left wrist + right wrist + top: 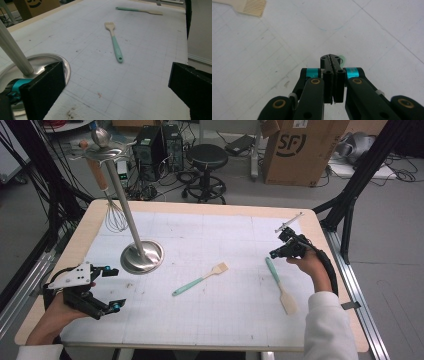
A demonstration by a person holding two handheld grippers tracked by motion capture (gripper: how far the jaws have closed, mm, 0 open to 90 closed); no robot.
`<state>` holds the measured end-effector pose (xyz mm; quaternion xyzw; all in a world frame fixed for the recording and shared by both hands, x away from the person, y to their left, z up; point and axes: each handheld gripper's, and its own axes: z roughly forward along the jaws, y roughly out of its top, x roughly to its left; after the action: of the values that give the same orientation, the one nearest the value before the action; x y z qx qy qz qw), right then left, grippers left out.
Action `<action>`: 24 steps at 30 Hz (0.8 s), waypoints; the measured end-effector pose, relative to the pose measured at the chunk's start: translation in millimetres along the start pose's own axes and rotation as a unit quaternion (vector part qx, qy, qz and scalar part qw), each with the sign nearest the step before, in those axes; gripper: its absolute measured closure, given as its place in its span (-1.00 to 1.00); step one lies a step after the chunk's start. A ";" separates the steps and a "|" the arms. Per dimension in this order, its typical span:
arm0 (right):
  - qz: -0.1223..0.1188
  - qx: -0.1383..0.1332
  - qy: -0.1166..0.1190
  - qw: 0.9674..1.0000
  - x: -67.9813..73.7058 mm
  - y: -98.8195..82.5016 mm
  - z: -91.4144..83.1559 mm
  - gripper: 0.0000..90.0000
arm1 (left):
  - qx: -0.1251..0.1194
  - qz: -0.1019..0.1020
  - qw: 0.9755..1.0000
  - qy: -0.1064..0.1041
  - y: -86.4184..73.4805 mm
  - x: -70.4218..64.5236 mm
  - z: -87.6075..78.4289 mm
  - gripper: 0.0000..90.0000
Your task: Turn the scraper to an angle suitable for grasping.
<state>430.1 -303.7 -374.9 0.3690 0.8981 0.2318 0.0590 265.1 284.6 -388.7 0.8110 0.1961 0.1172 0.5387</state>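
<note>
The white gridded table mat (220, 245) is bearing a steel utensil stand with a round base (142, 256). The right gripper (278, 253), jaws pressed together, is hovering at the handle tip of a mint-handled beige spatula (280, 285); the right gripper view is revealing the mint tip (342, 58) peeking past the jaws. The left gripper (114, 289) is spread wide, its view facing a mint-handled beige brush (113, 40).
</note>
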 end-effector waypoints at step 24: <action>0.028 0.045 -0.011 0.999 -12.1 -4.7 27.3 0.98 | 0.003 -0.001 1.000 -0.001 -0.9 0.0 1.1 -0.96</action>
<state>443.4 -304.9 -402.0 0.3990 0.8962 0.1885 0.0454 265.3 283.9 -389.9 0.8122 0.1969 0.1155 0.5368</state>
